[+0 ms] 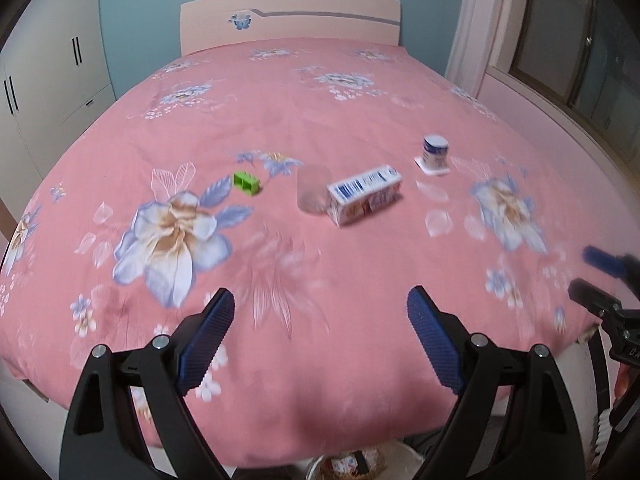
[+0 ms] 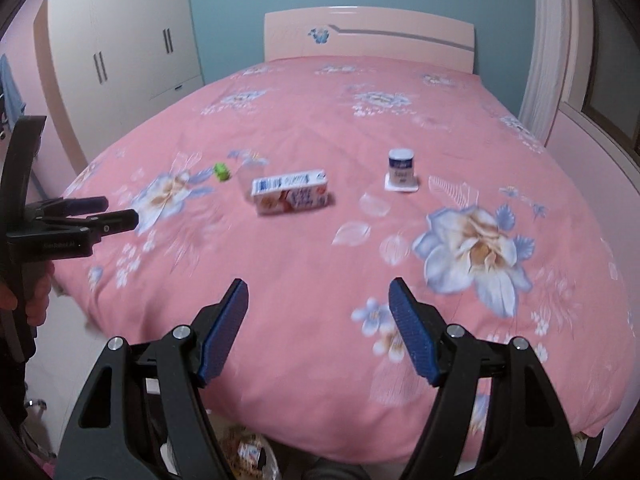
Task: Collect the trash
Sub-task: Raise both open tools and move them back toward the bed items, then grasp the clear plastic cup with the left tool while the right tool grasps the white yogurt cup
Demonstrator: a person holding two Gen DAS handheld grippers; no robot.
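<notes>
On the pink flowered bed [image 1: 280, 92] lie a white and blue carton [image 1: 364, 194] on its side, a clear plastic cup [image 1: 313, 194] just left of it, a small green block [image 1: 247, 183] further left, and a white and blue yogurt cup [image 1: 434, 155] upside down to the right. In the right wrist view I see the carton [image 2: 291, 197], clear cup [image 2: 250, 178], green block [image 2: 221, 171] and yogurt cup [image 2: 401, 171]. My left gripper [image 1: 320, 304] is open and empty above the bed's near edge. My right gripper [image 2: 318, 300] is open and empty too.
A trash bin [image 1: 348, 466] with scraps stands on the floor below the bed's near edge, also low in the right wrist view [image 2: 248, 454]. A white wardrobe [image 2: 120, 52] stands at the left. A window [image 1: 580, 60] and curtain are at the right.
</notes>
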